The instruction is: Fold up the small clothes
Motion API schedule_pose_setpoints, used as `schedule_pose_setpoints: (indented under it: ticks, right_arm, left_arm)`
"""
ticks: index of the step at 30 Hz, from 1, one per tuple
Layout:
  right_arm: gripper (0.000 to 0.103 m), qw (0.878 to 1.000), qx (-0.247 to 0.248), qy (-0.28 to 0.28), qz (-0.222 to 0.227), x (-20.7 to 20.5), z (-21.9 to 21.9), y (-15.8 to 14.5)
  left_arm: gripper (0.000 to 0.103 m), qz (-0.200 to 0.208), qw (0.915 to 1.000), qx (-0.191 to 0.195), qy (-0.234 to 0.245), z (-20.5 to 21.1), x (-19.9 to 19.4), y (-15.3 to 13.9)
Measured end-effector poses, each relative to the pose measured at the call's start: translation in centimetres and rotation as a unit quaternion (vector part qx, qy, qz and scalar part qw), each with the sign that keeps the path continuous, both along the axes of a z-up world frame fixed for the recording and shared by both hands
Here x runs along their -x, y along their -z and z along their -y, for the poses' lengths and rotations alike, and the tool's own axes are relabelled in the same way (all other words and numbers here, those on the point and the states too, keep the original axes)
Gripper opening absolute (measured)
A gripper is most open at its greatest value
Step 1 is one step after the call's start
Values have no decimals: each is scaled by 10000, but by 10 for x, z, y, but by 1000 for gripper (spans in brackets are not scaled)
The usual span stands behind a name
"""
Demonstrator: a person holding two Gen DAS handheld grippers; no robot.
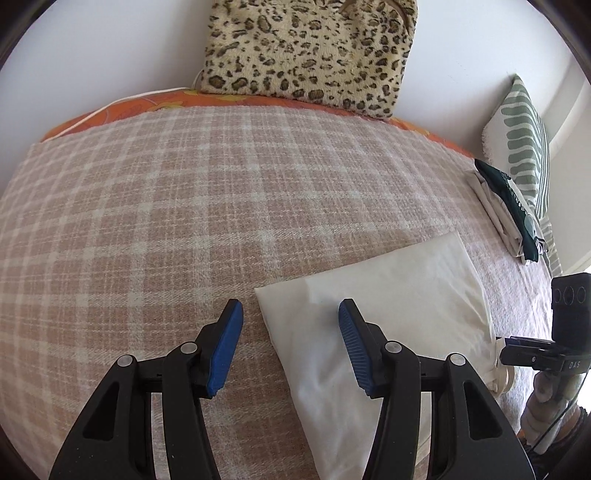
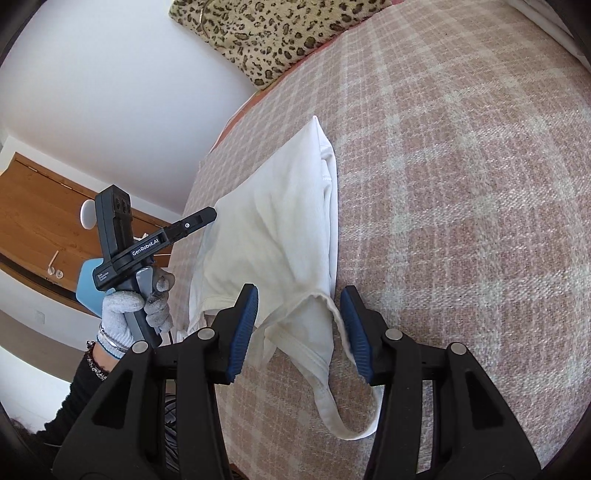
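Left wrist view: mounted behind the left gripper [image 1: 291, 314], angled steeply down, close over the pink-and-cream checked woven blanket [image 1: 147, 221], facing the leopard-print plush cushion [image 1: 310, 51] at the wall.

Right wrist view: behind the right gripper [image 2: 299, 302], tilted down, close, the cushion [image 2: 266, 33] at upper left.

Shared: blanket, cushion, folded white cotton garment [image 1: 388, 295] [image 2: 273, 229] between them.

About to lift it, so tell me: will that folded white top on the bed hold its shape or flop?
The white top is probably floppy: thin cloth, loose strap trailing. Likely light, so layers may slide apart on the plaid blanket.
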State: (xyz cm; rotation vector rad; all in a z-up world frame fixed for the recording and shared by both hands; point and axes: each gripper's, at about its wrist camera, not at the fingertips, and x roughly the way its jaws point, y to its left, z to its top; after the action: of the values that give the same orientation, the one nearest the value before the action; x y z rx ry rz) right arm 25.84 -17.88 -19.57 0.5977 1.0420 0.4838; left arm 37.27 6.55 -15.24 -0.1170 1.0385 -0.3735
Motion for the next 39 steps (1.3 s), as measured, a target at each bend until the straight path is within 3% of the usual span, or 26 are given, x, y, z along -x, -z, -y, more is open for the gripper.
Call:
schedule_pose_setpoints:
  ticks: [14, 19, 23, 27, 34, 39]
  right_arm:
    - [49, 9998, 44, -141, 120, -6, -2, 1]
    - [49, 9998, 24, -183, 103, -8, -1, 1]
    - [49, 9997, -23, -232, 74, -9, 1, 1]
    - [49, 9996, -136, -238, 15, -10, 4, 4]
    - [49, 9989, -399, -224, -106, -11, 6, 7]
    - [49, 9980, -541, -277, -187, -12, 7, 8]
  left_arm:
    - [53, -58, 9999, -87, 114, 4, -10, 11]
    - [53, -224, 9980, 586, 24, -14, -14, 12]
    - [50, -439, 9905, 1300, -125, -31, -17, 16]
    - [50, -512, 9873, 1506, 23, -30, -15, 16]
    - [26, -529, 9876, 1470, 148, -20, -15, 18]
    - [21, -521, 9878, 1456, 167, -18, -16, 20]
